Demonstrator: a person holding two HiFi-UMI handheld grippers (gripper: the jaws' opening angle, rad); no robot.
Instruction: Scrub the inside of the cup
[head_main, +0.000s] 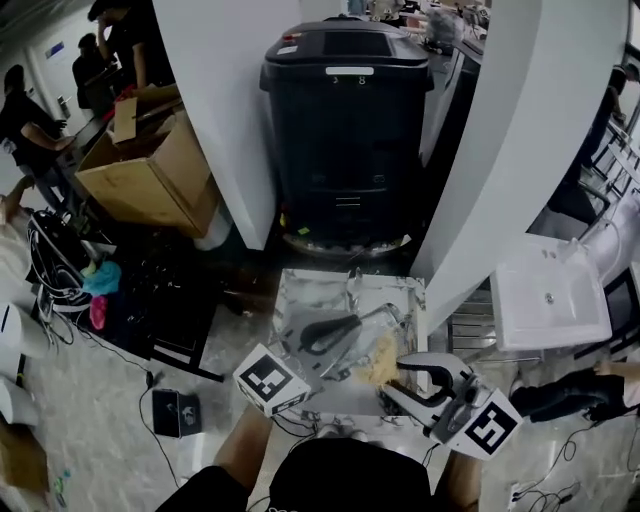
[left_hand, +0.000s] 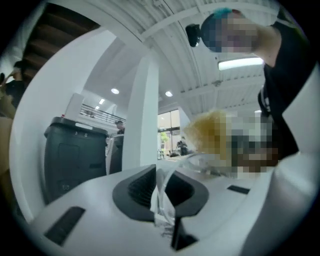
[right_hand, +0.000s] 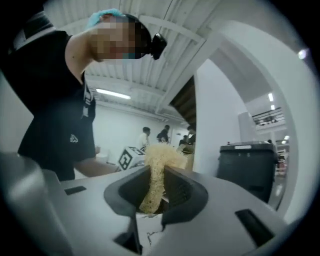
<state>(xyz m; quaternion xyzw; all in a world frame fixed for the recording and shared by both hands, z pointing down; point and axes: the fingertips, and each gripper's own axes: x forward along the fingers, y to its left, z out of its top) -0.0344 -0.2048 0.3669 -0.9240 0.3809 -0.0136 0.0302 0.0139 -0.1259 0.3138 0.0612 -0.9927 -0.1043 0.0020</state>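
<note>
Biggest in the head view: two white pillars (head_main: 215, 110) running top to bottom, w/ a black bin (head_main: 345, 120) standing btwn them at top centre. Grey floor (head_main: 90, 400) fills the lower left. An open cardboard box (head_main: 150, 170) sits upper left, w/ people (head_main: 30, 120) behind it at the frame edge. A white sink (head_main: 550, 295) is at mid right. Below the bin, at lower centre, is a square foil worktop (head_main: 300, 290). A tangle of cables (head_main: 50, 260) lies at the left edge, and a small black device (head_main: 175, 412) is on the floor, lower left.

Over the foil, both tools are held up in front of the person. The left hand-held gripper (left_hand: 162, 186) comes in from bottom centre, its marker cube (head_main: 270, 380) nearest the camera. Its jaws are pressed tight on the thin wall of a clear plastic cup (left_hand: 163, 202). So the cup hangs over the worktop at about frame centre, not resting on it.

The right hand-held gripper (right_hand: 157, 182) comes in from lower right, its cube (head_main: 490, 425) also close to the lens. Its jaws pinch the stalk of a yellow fibrous scrubber (right_hand: 159, 155), w/ the bushy end sticking out past the tips.

In the head view the scrubber sits just right of the cup, close to it. Can't tell if it's inside the cup or only beside the rim.
</note>
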